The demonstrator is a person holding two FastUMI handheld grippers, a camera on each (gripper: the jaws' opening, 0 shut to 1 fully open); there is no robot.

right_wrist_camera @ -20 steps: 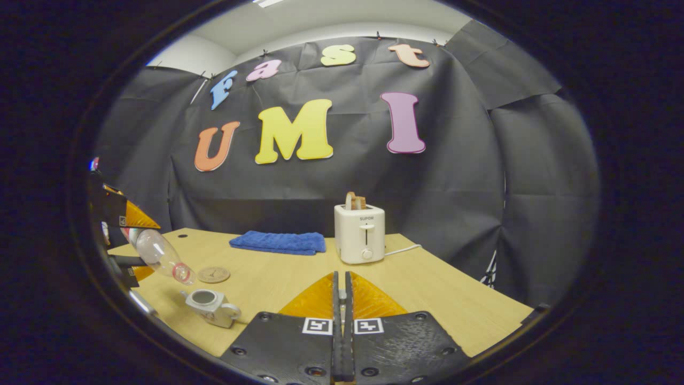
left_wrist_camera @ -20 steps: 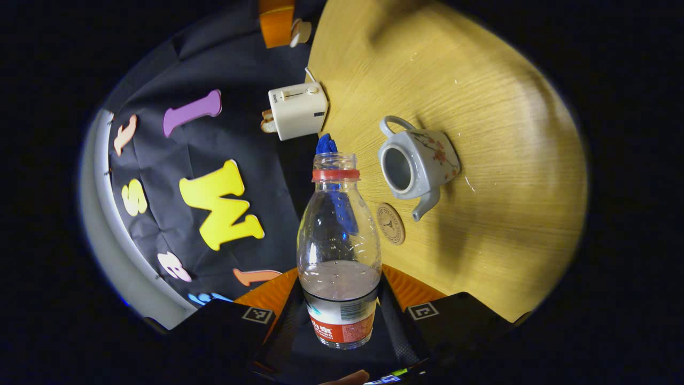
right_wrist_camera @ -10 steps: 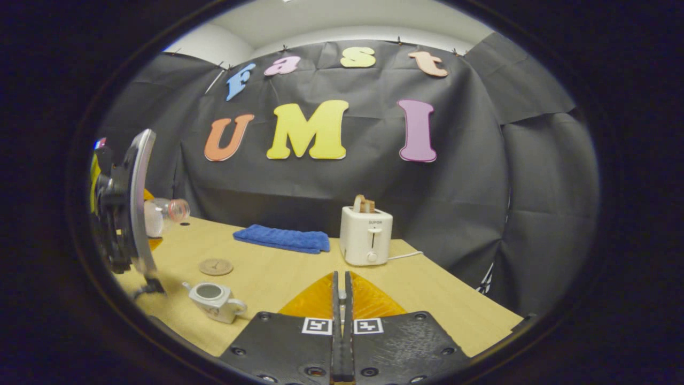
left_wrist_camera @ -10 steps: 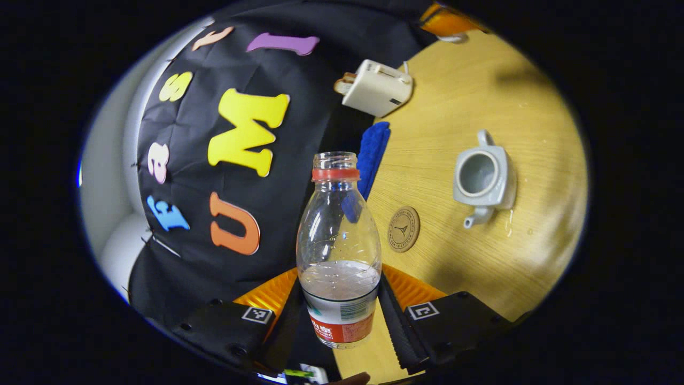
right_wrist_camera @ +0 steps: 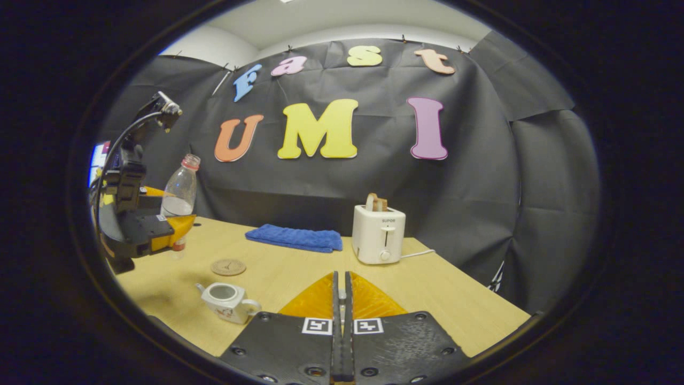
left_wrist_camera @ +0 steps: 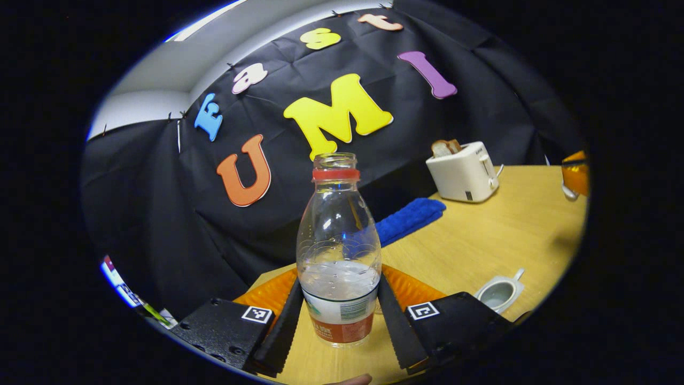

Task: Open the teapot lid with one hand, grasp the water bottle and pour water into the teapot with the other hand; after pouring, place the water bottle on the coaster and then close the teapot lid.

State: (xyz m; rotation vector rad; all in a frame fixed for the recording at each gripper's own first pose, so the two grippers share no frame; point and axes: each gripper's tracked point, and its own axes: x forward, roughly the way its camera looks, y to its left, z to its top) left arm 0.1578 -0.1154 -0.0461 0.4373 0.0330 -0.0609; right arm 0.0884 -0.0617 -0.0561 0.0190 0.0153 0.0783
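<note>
Left gripper [left_wrist_camera: 339, 321] clamped on water bottle [left_wrist_camera: 338, 251], both fingers pressing lower body; bottle upright, uncapped, partly full, held above table [left_wrist_camera: 481, 235]. Right gripper [right_wrist_camera: 340, 326] fingers closed together (whatever sits between them too thin to make out). Teapot [right_wrist_camera: 228, 302] lidless, on table, coaster [right_wrist_camera: 228, 267] just beyond. Blue cloth [right_wrist_camera: 295, 238], toaster [right_wrist_camera: 379, 235] farther back.

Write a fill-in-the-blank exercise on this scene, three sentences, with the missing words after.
1. The left gripper is shut on the ____, held upright above the table.
2. The teapot stands on the table with its top ____.
3. The toaster stands to the ____ of the blue cloth in the right gripper view.

Missing words: water bottle; open; right
</note>
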